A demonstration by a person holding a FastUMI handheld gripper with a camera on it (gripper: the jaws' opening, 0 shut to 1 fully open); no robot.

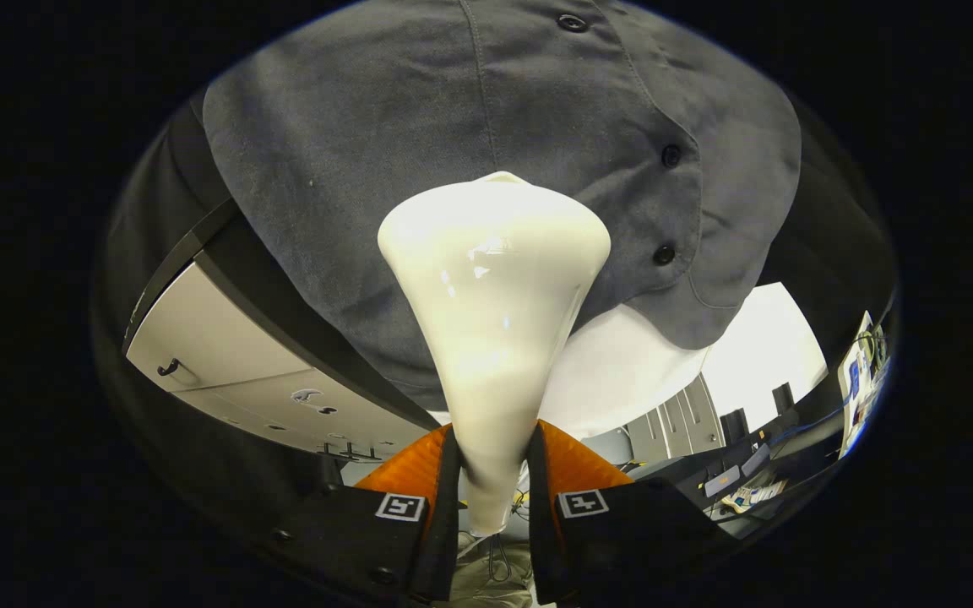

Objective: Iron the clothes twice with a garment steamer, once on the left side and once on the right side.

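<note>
The gripper (492,473) is closed on the narrow neck of a white garment steamer (495,295), one finger (427,481) pressing on each side of the handle. Each finger carries a small square marker near its base. The lower end of the steamer drops out of sight between the fingers, where a thin cable (499,561) hangs down over something pale that is too blurred to name.

From the fingers the steamer widens into a glossy funnel-shaped head. Its front face is turned away from the camera toward the cloth, so the steam plate is hidden, and whether it touches the fabric cannot be told.

Just beyond the head hangs a dark grey button-up shirt (453,152). The steamer sits against the lower part of it, beside the placket seam that runs up the middle. Three dark buttons (664,253) show along the overlapping front edge off to one side. The curved hem ends near the steamer's head; the collar and shoulders are cut off above.

Behind the shirt's hem stands a bright white surface (622,371). To one side lies a pale cabinet panel (225,338) with a dark hook. On the other side, farther off, a cluttered desk (748,481) holds small things too distorted to identify.
</note>
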